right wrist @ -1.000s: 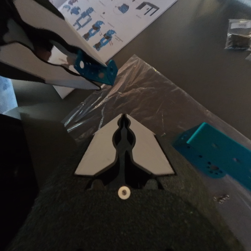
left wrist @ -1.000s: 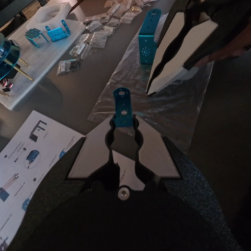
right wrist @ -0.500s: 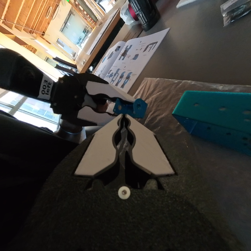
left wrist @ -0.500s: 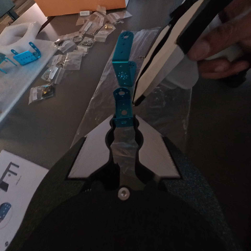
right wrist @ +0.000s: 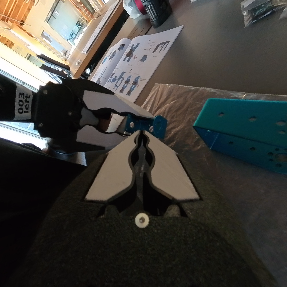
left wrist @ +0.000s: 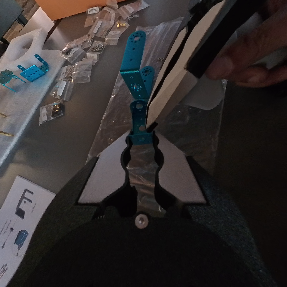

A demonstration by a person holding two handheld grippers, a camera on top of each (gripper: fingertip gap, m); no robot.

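Observation:
My left gripper (left wrist: 141,137) is shut on the base of a small blue perforated bracket (left wrist: 138,118), which is held above a clear plastic bag (left wrist: 186,132). My right gripper (right wrist: 140,132) is shut and holds nothing. Its tips are right at the small bracket's (right wrist: 160,126) side; I cannot tell whether they touch. In the left wrist view the right gripper (left wrist: 150,124) comes in from the upper right, held by a hand (left wrist: 248,54). In the right wrist view the left gripper (right wrist: 139,122) reaches in from the left. A larger teal bracket (left wrist: 135,66) lies on the bag just beyond and also shows in the right wrist view (right wrist: 248,132).
An open instruction booklet (right wrist: 139,54) lies on the grey table, and its corner shows in the left wrist view (left wrist: 18,217). Several small bags of screws (left wrist: 80,62) lie to the left. White foam (left wrist: 31,46) carries more blue brackets (left wrist: 34,73). An orange box (left wrist: 69,7) is at the back. Both grippers' tips are close together, under 4 cm apart.
My right gripper has swung round and moved in until its tips are at the small bracket. My left gripper has kept hold of the bracket and moved over the plastic bag.

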